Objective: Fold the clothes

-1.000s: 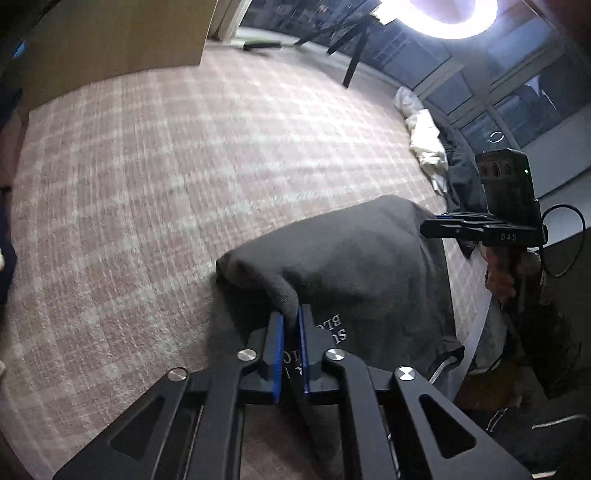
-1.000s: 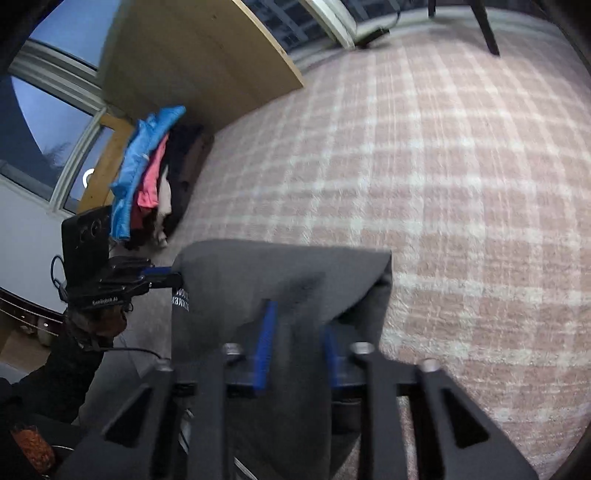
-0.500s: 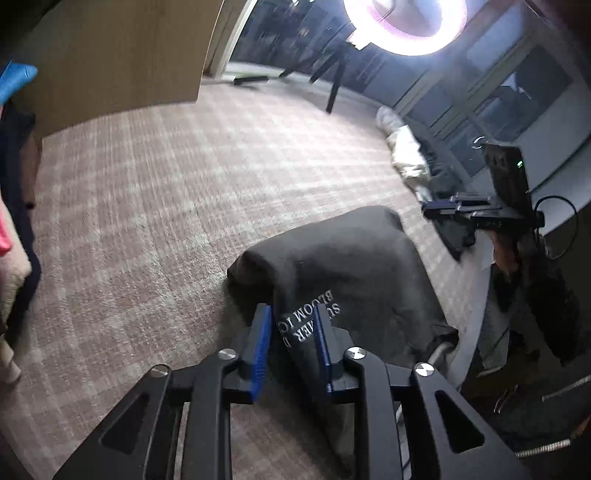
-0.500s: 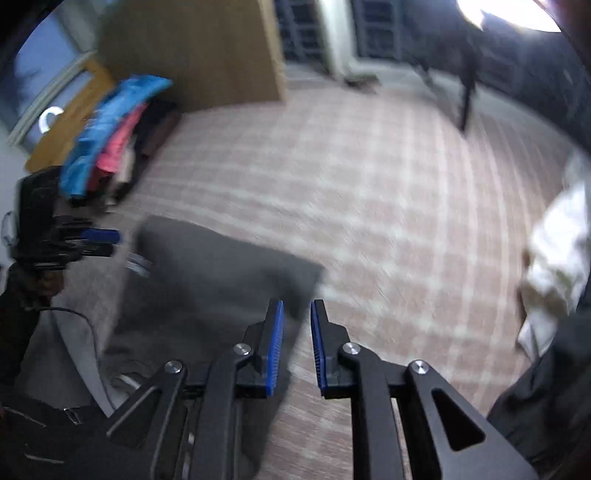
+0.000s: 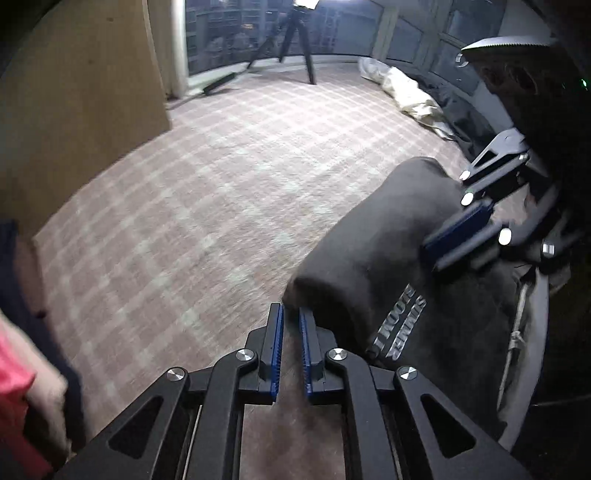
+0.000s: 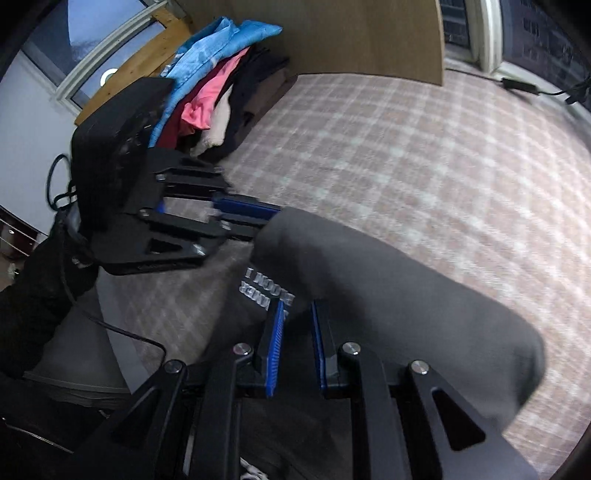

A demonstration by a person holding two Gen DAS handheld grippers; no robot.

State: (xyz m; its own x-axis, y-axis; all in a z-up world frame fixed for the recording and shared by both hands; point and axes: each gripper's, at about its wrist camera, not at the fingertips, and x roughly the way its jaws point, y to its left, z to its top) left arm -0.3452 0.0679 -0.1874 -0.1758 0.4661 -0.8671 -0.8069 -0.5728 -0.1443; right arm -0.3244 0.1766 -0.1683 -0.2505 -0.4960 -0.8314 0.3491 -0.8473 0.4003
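Observation:
A dark grey garment (image 5: 369, 258) with white lettering lies folded on the plaid carpet (image 5: 203, 184). My left gripper (image 5: 291, 314) sits at its near left corner. Its jaws are closing, the corner just touches the tips, and the gap shows only carpet. In the right wrist view the left gripper (image 6: 258, 216) reaches the garment (image 6: 388, 295) from the left. My right gripper (image 6: 297, 310) hangs low over the lettered part, narrowly open, with grey fabric seen through the gap but not pinched. The left wrist view shows the right gripper (image 5: 430, 251) over the garment's right side.
A pile of blue, pink and dark clothes (image 6: 207, 85) leans against a wooden panel (image 6: 351, 33) at the left. A tripod (image 5: 295, 48) and a white cloth (image 5: 406, 92) stand by the far windows. A person's dark sleeve (image 6: 29, 295) is at the lower left.
Both grippers let go of the garment, which now lies folded on the carpet. The right gripper swung away to the right, then came back over it. The left gripper rolled and shifted to the corner.

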